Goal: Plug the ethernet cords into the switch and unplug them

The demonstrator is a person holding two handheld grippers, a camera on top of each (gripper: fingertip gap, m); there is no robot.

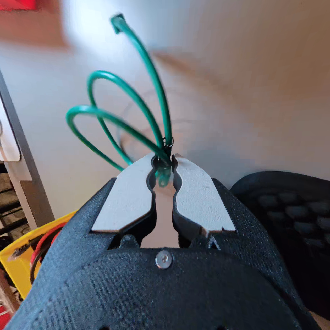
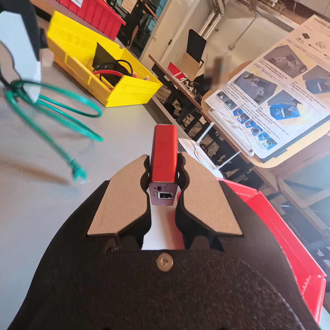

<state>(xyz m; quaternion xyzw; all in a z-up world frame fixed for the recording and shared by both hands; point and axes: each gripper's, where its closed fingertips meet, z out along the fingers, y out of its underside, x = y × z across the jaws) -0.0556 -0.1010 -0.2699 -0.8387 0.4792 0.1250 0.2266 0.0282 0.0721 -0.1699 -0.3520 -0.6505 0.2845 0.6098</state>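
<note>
My left gripper (image 1: 163, 159) is shut on a coiled green ethernet cord (image 1: 125, 110), gripped near one plug at its tied bundle. The loops stand up above the jaws and the free plug (image 1: 117, 22) points away at the top. My right gripper (image 2: 164, 157) is shut on a red box-shaped switch (image 2: 164, 151) whose port end faces the camera. In the right wrist view the green cord (image 2: 53, 110) hangs in the air at the left, its free plug (image 2: 78, 172) lowest, held by the left gripper's white finger (image 2: 32, 92). Plug and switch are apart.
A yellow bin (image 2: 125, 89) holding red and black cables sits on the grey table (image 2: 116, 128), also visible in the left wrist view (image 1: 16, 259). A red bin (image 2: 285, 241) is at the right, another red bin (image 2: 100, 10) behind. An instruction sheet on a stand (image 2: 276, 89) is at the right. My hands' fingertips stand some 20 cm from each other.
</note>
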